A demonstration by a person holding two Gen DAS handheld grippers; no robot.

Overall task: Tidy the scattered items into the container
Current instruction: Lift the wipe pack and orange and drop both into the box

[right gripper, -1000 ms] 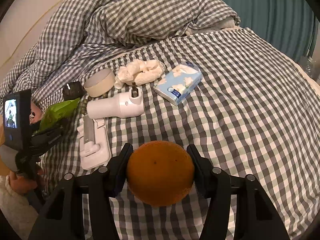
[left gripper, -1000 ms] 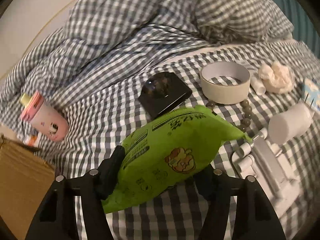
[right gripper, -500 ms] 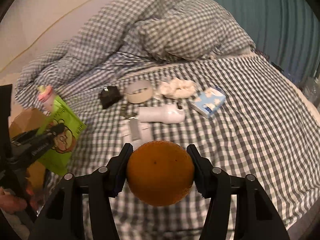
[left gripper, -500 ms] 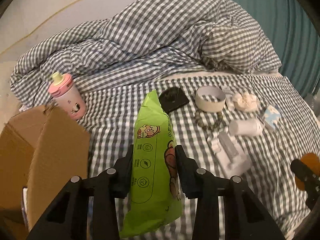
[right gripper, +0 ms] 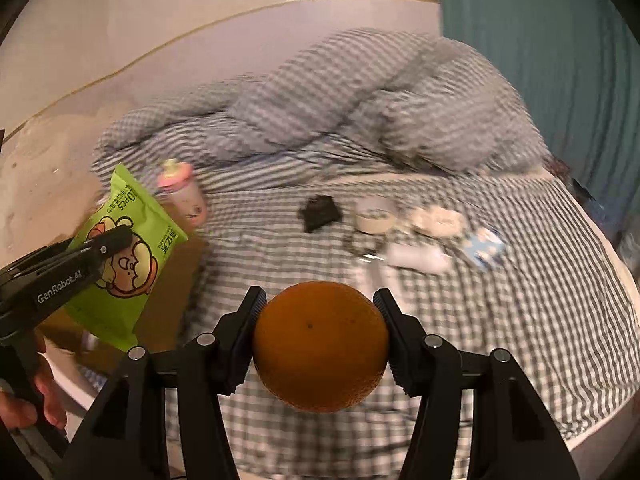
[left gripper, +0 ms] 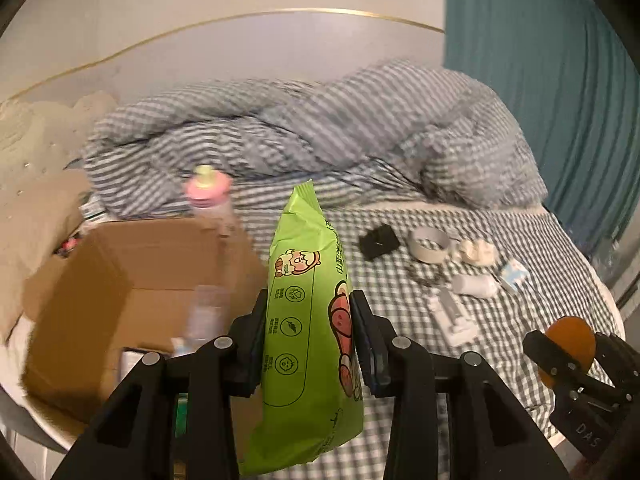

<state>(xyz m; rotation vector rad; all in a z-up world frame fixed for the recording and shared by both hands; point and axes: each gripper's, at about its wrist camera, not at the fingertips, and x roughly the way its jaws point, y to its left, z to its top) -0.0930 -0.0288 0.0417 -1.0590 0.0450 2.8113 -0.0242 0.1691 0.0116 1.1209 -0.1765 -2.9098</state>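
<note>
Checked bed (left gripper: 400, 432); cardboard box's (left gripper: 120, 280) inside only in left view.

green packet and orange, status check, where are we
Left gripper shut on green packet, right gripper shut on orange. Both above the bed. Cardboard box open at left, pink bottle behind it.

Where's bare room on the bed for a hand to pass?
Free: the checked sheet right of the tissue pack, out to the bed's edge, and the near strip below the white charger. Crowded: the row of black box, tape roll and tissue pack; the quilt fills the head.
</note>
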